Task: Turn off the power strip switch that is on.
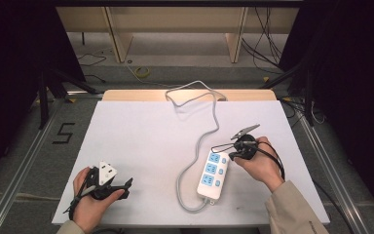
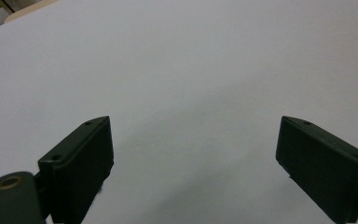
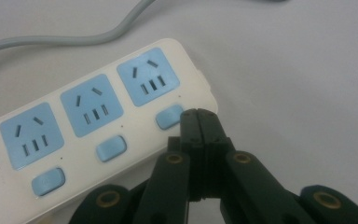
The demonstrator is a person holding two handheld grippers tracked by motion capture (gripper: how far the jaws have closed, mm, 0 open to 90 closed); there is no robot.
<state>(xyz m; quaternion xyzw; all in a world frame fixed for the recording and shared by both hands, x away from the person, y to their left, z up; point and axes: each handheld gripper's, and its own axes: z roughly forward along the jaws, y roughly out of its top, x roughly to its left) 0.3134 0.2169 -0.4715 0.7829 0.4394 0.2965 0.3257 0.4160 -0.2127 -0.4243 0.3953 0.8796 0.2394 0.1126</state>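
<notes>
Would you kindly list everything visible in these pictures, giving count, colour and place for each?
Power strip: one, white with three blue sockets and three blue buttons, right of centre on the table.
Cord: one, grey, runs from the strip's near end, loops up and over the table's far edge.
Table: one, white top, centre of the high view.
Floor marking "5": one, black, left of the table.
Wooden frame: one, pale wood, beyond the table.
Left gripper: one, black, near-left of the table, jaws wide open over bare surface.
Right gripper: one, black, jaws closed, tips at the strip's end button.
</notes>
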